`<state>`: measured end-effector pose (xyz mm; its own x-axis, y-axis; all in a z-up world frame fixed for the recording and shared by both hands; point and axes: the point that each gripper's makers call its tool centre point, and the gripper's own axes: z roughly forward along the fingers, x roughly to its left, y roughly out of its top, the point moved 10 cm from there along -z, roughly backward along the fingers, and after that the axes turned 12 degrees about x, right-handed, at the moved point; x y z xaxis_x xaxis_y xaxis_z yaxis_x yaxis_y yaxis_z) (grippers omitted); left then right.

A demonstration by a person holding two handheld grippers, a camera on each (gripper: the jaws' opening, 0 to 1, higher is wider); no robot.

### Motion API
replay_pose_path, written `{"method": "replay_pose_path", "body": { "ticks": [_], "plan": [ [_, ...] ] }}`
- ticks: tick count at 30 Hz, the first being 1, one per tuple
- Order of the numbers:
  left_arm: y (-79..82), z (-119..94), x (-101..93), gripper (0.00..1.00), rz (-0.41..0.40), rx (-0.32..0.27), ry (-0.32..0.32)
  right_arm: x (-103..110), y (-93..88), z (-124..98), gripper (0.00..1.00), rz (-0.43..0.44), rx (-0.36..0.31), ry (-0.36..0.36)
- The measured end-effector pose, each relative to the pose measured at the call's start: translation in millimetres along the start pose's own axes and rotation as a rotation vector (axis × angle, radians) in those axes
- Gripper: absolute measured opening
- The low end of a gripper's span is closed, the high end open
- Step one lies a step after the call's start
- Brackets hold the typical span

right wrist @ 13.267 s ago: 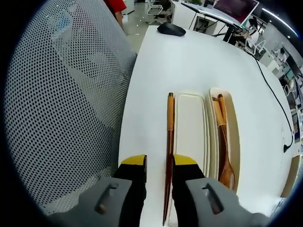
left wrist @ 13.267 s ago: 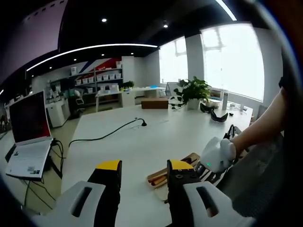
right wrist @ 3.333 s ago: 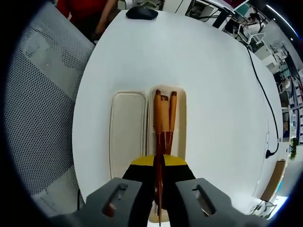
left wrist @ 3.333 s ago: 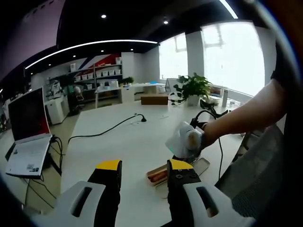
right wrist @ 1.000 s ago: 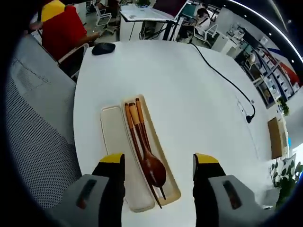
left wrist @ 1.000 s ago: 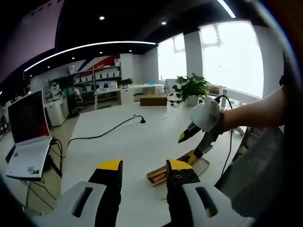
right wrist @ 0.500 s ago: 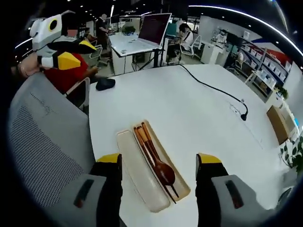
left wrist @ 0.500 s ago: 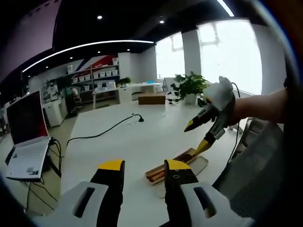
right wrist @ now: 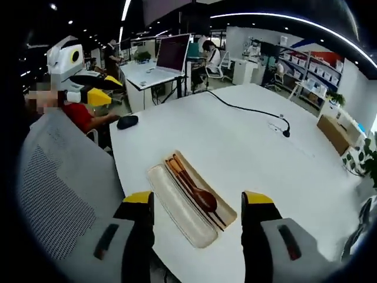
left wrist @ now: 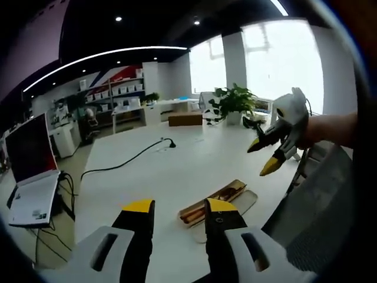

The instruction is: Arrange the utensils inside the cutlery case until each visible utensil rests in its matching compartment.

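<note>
A beige cutlery case (right wrist: pixel 227 213) lies open on the white table (right wrist: pixel 259 159), its lid (right wrist: pixel 177 206) flat beside it. Inside rest a wooden spoon (right wrist: pixel 203 197) and brown chopsticks (right wrist: pixel 187 184), side by side. My right gripper (right wrist: pixel 197 203) hangs open above the case, holding nothing; the right gripper (left wrist: pixel 272 156) also appears high at the right of the left gripper view, jaws apart. My left gripper (left wrist: pixel 175 206) is open and empty, hovering short of the case (left wrist: pixel 219 197). The left gripper (right wrist: pixel 88 88) shows at upper left of the right gripper view.
A grey mesh chair back (right wrist: pixel 65 188) stands against the table edge near the case. A black cable (right wrist: pixel 247 109) crosses the table, a black mouse (right wrist: pixel 126 122) lies near its far edge. A laptop (left wrist: pixel 29 177) sits on a side table. A plant (left wrist: pixel 235 103) stands far back.
My right gripper has let go of the chopstick, opened wide and risen away from the case. The chopsticks now lie in the case beside the spoon. The left gripper stayed roughly in place.
</note>
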<state>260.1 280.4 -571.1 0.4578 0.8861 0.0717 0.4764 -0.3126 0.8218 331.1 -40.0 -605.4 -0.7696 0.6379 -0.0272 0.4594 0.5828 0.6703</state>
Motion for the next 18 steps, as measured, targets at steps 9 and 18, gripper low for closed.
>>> {"method": "replay_pose_path", "body": {
  "ticks": [9, 18],
  "plan": [
    [-1.4, 2.4, -6.7, 0.35, 0.08, 0.044, 0.002, -1.7, -7.6, -12.9, 0.62, 0.005, 0.01, -0.029],
    [-1.8, 4.2, -11.3, 0.34, 0.107, 0.063, -0.03, 5.1, -16.0, -18.0, 0.6, 0.027, -0.014, -0.01]
  ]
}}
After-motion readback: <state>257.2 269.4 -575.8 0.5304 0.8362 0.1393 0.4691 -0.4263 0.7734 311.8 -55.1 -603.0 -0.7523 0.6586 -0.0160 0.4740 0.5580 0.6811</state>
